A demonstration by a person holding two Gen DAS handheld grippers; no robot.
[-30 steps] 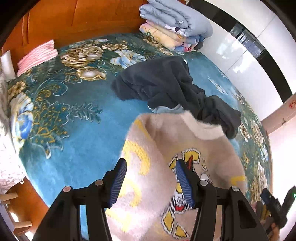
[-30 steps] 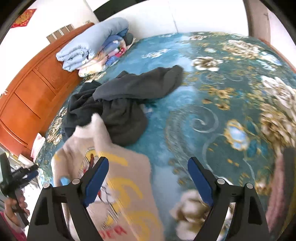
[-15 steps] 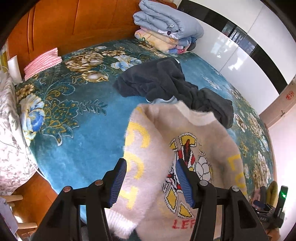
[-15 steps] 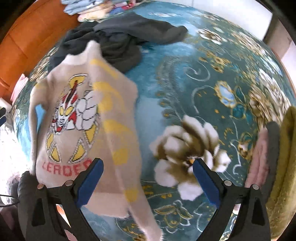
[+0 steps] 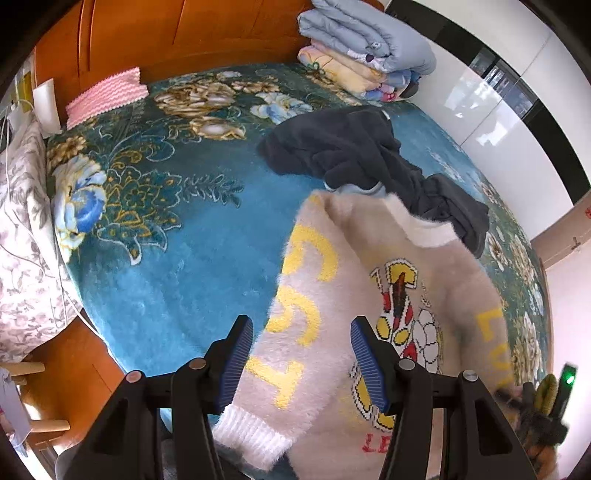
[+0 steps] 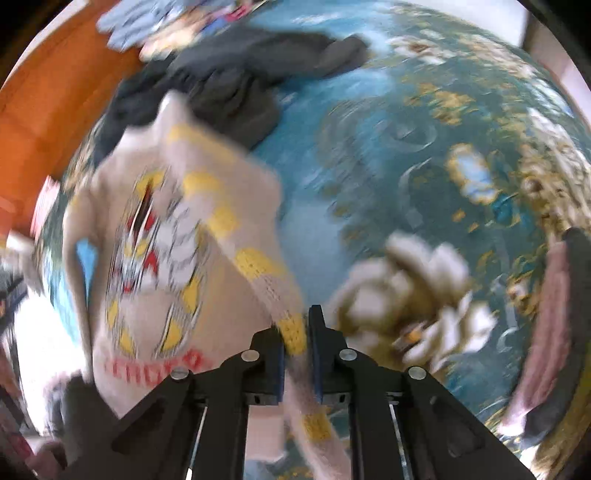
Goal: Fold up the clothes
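A fluffy beige sweater [image 5: 376, 295] with yellow letters on its sleeves and a cartoon figure on the chest lies front-up on the blue flowered bedspread [image 5: 177, 236]. My left gripper [image 5: 301, 360] stands open over the sweater's left sleeve, near its white cuff [image 5: 251, 439]. In the blurred right wrist view my right gripper [image 6: 297, 339] is shut on the other sleeve [image 6: 258, 266] of the sweater [image 6: 147, 240]. A heap of dark grey clothes [image 5: 365, 162] lies just beyond the collar.
Folded quilts [image 5: 362, 48] are stacked at the bed's far corner by the wooden headboard [image 5: 166, 33]. A pink cloth [image 5: 107, 96] lies at the bed's left edge. A pink and dark garment [image 6: 554, 325] lies at the right. The right gripper [image 5: 554, 398] shows at lower right.
My right gripper has shut on the sweater's sleeve, having been wide open before. The sweater has come nearer and spread out flatter. The left gripper stays open over the left sleeve.
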